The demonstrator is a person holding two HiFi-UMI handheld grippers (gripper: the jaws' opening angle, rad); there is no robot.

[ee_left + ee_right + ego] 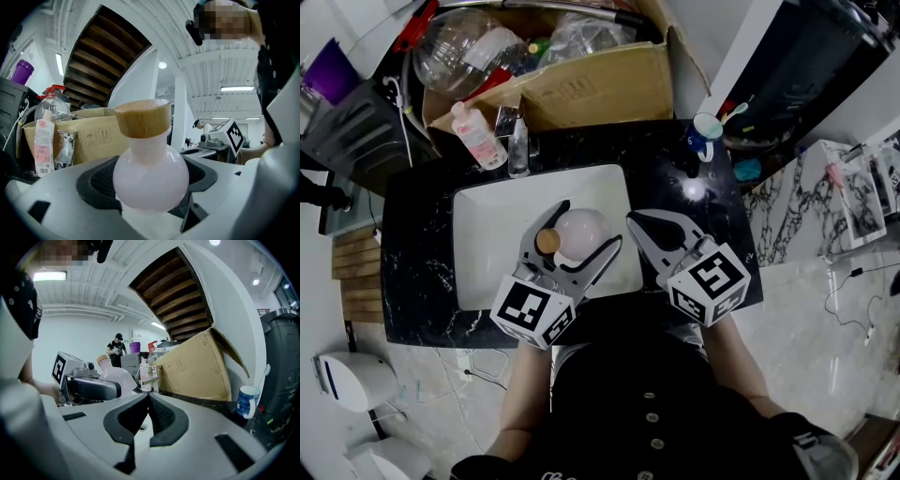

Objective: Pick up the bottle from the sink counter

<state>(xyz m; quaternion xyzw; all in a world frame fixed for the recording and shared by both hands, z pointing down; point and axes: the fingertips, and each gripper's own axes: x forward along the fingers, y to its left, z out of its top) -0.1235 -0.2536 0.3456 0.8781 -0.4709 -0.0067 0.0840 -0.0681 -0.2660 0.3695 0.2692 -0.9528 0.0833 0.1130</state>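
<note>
Currently clamped on pink wooden-capped bottle above white sink: left gripper. Right gripper jaws together, empty, over sink's right edge.

Head view steeply down over sink, gripper views low, level, close, all sharing cardboard box.

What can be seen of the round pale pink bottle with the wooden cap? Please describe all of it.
The bottle has a round, bulb-shaped body of pale pink, glossy material, perhaps glass, and a short narrow neck. A light brown cylindrical cap, which looks like wood, closes the neck. The left tool grips the body from both sides, with the dark pads against the bulb. The bottle is over the white sink, and its neck leans a little toward the person's left. Nothing else appears to touch it.
</note>
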